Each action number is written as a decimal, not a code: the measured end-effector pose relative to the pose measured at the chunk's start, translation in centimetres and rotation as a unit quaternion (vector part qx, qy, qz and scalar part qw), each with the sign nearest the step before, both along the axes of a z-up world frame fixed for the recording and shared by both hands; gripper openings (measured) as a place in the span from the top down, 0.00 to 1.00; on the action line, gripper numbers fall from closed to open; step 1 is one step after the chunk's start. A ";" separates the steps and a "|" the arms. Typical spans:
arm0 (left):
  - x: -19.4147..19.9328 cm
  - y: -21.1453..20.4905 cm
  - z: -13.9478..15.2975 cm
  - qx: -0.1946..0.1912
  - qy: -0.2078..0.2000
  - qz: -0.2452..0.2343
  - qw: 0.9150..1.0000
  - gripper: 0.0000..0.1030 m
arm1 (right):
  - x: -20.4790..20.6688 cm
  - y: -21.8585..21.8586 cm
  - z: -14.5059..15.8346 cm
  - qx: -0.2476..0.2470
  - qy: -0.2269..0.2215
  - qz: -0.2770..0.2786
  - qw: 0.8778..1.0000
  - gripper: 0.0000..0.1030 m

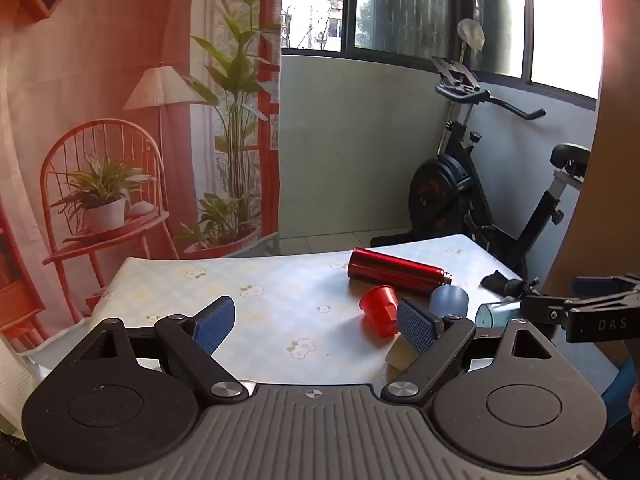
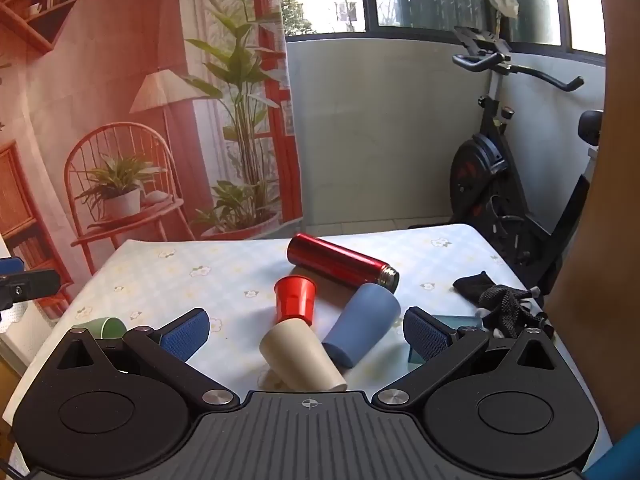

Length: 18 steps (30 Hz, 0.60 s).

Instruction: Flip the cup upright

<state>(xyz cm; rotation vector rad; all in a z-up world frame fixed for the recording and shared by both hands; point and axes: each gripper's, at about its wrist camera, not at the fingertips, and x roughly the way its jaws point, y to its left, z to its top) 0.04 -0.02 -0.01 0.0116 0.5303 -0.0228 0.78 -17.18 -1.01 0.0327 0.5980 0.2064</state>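
The right tool point(image 2: 306, 330) is hovering over the near edge of the desk point(image 2: 168, 276) with its jaws standing wide and holding nothing. Directly between its blue pads point(image 2: 185, 334), closest to it, a cream cup point(image 2: 300, 356) is lying on its side, its narrow base pointing away from the tool. Just right of that and touching it, a blue cup point(image 2: 360, 324) is lying tilted, its base toward the tool. Just beyond the cream cup, a red cup point(image 2: 294, 298) is lying with its open mouth facing away, its base meeting the cream cup's. Farther still, a red bottle point(image 2: 340, 262) is lying across the desk, its metal neck pointing right, near the blue cup's far end. Off to the tool's left, a green cup point(image 2: 105, 327) is lying partly hidden behind the left finger. To the right, a black glove point(image 2: 500, 300) is lying on the desk near its edge, with a teal object point(image 2: 456, 322) peeking out behind the right finger.

The left tool point(image 1: 316, 322) is also hanging wide and holding nothing, over the desk's left portion. Its right pad point(image 1: 416, 326) is sitting in front of the red cup point(image 1: 378, 314), though contact cannot be told. Beyond the desk, an exercise bike point(image 1: 472, 184) is standing by the window.
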 end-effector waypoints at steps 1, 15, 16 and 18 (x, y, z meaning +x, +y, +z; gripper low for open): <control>0.0 -0.1 0.0 -0.002 0.002 -0.004 1.000 0.13 | 0.0 0.0 0.0 0.001 0.000 0.000 1.000 0.00; -0.4 -0.1 0.2 0.005 -0.016 0.012 1.000 0.13 | 0.3 0.0 0.8 0.001 -0.001 0.006 1.000 0.00; -0.5 -0.1 0.2 0.004 -0.018 0.012 1.000 0.13 | -0.2 0.1 0.5 -0.001 -0.004 0.004 1.000 0.00; -0.6 -0.1 0.2 0.006 -0.020 0.011 1.000 0.13 | -0.3 0.2 0.5 0.000 -0.004 0.004 1.000 0.00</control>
